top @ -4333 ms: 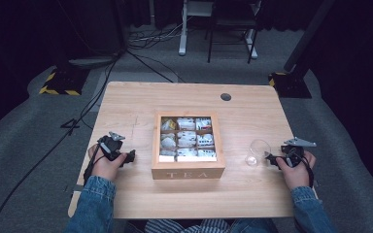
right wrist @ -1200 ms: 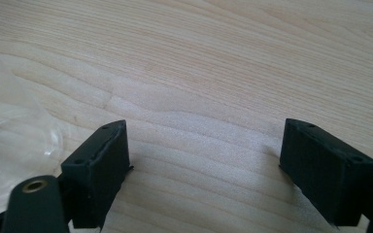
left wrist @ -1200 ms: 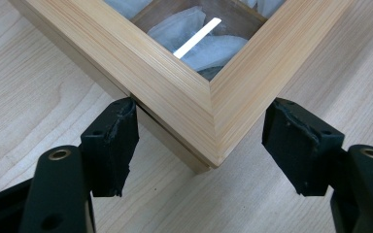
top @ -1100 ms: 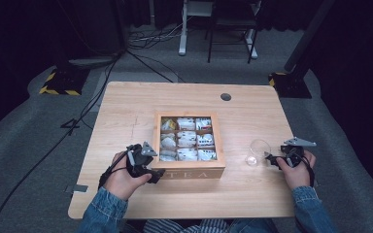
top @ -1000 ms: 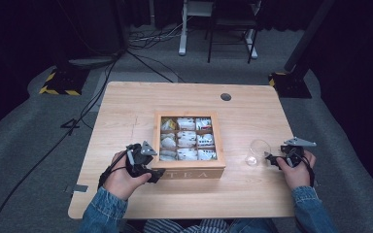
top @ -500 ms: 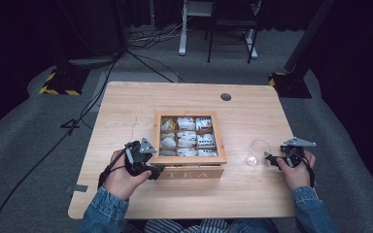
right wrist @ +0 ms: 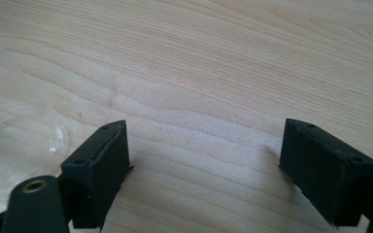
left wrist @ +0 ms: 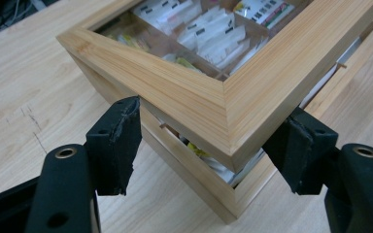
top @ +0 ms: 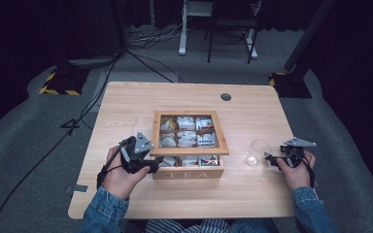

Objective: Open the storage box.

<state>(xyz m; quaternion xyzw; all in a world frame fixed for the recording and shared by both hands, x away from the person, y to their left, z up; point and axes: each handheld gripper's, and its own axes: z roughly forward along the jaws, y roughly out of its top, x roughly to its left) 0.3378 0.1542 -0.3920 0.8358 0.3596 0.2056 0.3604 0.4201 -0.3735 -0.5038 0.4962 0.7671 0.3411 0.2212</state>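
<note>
Tea box lid (left wrist: 213, 97) corner between left hand-held gripper (left wrist: 209, 141) jaws, lifted

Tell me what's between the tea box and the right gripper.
A clear glass stands on the table between the tea box and the right gripper, close to the gripper, as the high view shows. Otherwise bare wood.
</note>
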